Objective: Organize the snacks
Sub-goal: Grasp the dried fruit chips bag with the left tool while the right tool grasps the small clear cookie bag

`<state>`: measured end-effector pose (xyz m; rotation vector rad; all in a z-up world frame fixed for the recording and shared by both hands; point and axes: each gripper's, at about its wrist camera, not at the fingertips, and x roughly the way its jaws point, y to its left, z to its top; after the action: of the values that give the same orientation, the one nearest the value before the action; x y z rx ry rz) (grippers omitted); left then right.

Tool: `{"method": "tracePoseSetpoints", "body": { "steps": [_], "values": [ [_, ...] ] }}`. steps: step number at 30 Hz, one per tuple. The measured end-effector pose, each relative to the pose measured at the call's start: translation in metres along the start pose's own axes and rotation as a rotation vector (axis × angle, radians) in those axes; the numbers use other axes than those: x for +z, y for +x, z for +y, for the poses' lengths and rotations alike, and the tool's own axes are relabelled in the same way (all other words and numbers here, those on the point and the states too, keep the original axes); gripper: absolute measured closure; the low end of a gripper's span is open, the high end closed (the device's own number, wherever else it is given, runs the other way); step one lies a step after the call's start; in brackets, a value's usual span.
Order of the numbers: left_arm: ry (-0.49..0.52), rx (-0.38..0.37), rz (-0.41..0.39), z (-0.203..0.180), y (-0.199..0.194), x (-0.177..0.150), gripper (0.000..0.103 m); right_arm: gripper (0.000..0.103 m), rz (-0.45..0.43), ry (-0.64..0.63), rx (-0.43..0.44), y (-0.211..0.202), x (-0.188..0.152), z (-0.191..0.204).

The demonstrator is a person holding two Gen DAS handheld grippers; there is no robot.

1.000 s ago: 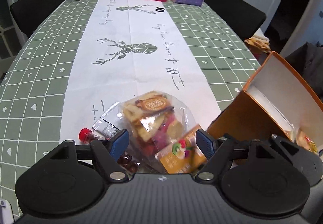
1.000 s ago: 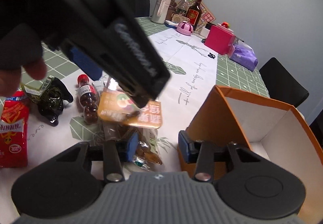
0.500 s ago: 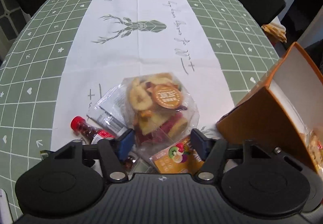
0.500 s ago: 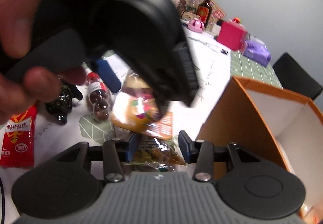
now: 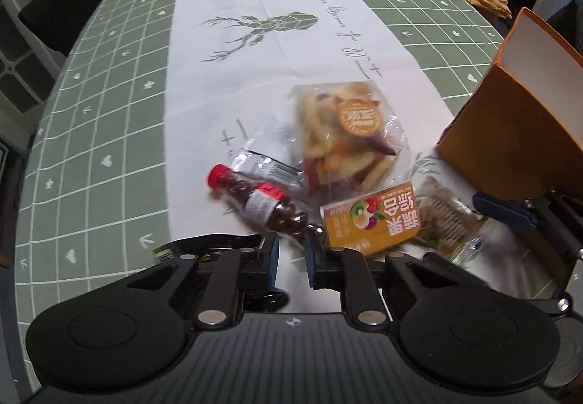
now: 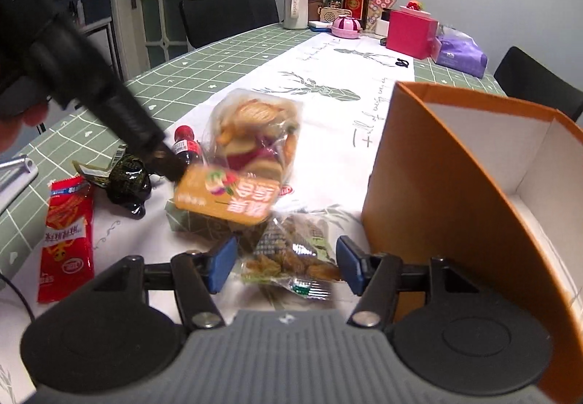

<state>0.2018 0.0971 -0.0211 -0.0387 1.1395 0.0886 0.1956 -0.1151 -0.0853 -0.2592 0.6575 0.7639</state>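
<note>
An orange fruit-snack packet (image 5: 371, 221) (image 6: 226, 196) lies tilted over the snack pile. My left gripper (image 5: 291, 251) is shut at its near corner, and in the right wrist view its tip (image 6: 171, 167) meets that corner. A small bottle of dark sweets (image 5: 262, 203) lies just ahead of the left fingers. My right gripper (image 6: 286, 263) is opening its jaws, and a clear bag of brown snacks (image 6: 291, 254) (image 5: 448, 218) lies between the pads without being pressed. The open orange box (image 6: 455, 185) (image 5: 510, 112) stands to the right.
A clear bag of fruit crisps (image 5: 346, 134) (image 6: 255, 134) sits behind the packet. A red sachet (image 6: 65, 221) and a dark glossy packet (image 6: 127, 178) lie to the left. A pink box (image 6: 410, 32), bottles and black chairs stand at the far end of the table.
The left jaws went from wide open to shut and the gripper dipped toward the orange packet. The right jaws spread apart around the brown snack bag.
</note>
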Motion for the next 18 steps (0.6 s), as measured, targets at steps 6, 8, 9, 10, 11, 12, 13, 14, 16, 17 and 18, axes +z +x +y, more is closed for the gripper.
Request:
{"method": "tracePoseSetpoints", "body": {
  "steps": [6, 8, 9, 10, 11, 12, 13, 14, 16, 17, 18],
  "values": [
    [-0.085, -0.117, -0.111, 0.005, -0.017, -0.003, 0.025, 0.044, -0.016, 0.020, -0.017, -0.004, 0.000, 0.005],
    [-0.047, -0.101, -0.155, -0.005, -0.020, -0.002, 0.022, 0.044, -0.025, 0.020, -0.022, -0.009, 0.000, 0.004],
    [-0.026, -0.084, -0.171, -0.011, -0.019, -0.001, 0.019, 0.043, -0.029, 0.017, -0.027, -0.010, 0.000, 0.005],
    [-0.011, -0.064, -0.189, -0.017, -0.018, -0.001, 0.015, 0.043, -0.034, 0.013, -0.032, -0.011, -0.001, 0.005],
    [0.006, -0.048, -0.206, -0.023, -0.016, 0.000, 0.014, 0.042, -0.037, 0.009, -0.037, -0.012, -0.002, 0.007],
    [0.022, -0.031, -0.222, -0.028, -0.013, 0.001, 0.014, 0.041, -0.039, 0.005, -0.044, -0.012, -0.003, 0.008],
    [0.033, -0.013, -0.238, -0.033, -0.009, 0.001, 0.014, 0.039, -0.041, 0.001, -0.052, -0.012, -0.004, 0.009],
    [0.035, -0.002, -0.251, -0.036, -0.006, 0.001, 0.014, 0.038, -0.045, -0.001, -0.060, -0.012, -0.006, 0.011],
    [0.029, -0.004, -0.271, -0.040, 0.000, 0.001, 0.014, 0.032, -0.060, -0.003, -0.087, -0.012, -0.010, 0.016],
    [0.029, 0.000, -0.277, -0.043, 0.002, 0.002, 0.014, 0.030, -0.072, -0.001, -0.104, -0.012, -0.013, 0.019],
    [0.029, 0.010, -0.281, -0.044, 0.005, 0.002, 0.013, 0.027, -0.083, 0.002, -0.120, -0.012, -0.015, 0.021]
  ]
}}
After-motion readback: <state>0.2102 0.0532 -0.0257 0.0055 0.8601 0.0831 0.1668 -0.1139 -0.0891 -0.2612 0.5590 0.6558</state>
